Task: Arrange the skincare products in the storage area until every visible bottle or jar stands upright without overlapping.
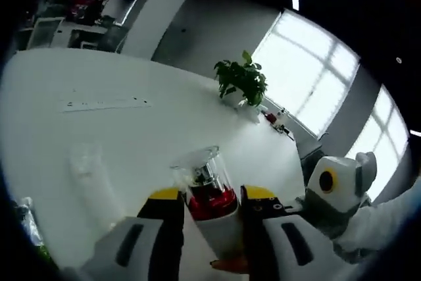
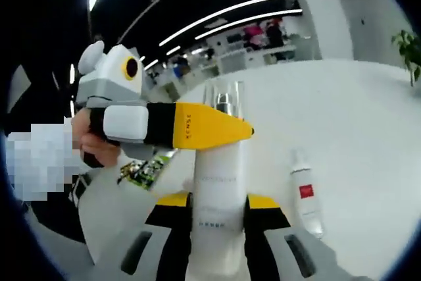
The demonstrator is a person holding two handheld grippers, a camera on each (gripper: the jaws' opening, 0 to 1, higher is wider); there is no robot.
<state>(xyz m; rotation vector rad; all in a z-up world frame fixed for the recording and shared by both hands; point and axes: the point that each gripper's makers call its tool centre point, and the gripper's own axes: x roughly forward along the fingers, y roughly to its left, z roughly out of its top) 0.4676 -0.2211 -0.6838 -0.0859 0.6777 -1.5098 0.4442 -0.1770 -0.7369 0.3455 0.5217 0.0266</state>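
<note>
Bottle (image 1: 212, 210) base hidden between clenched left claw (image 1: 212, 197); white bottle (image 2: 219, 182) likewise in right claw (image 2: 218, 203).

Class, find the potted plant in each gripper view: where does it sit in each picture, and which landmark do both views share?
Left gripper view: the potted plant is above centre, slightly right, at the table's far side near the window.
Right gripper view: the potted plant is at the far right edge, upper part, partly cut off.
Shared landmark: the white table.
</note>
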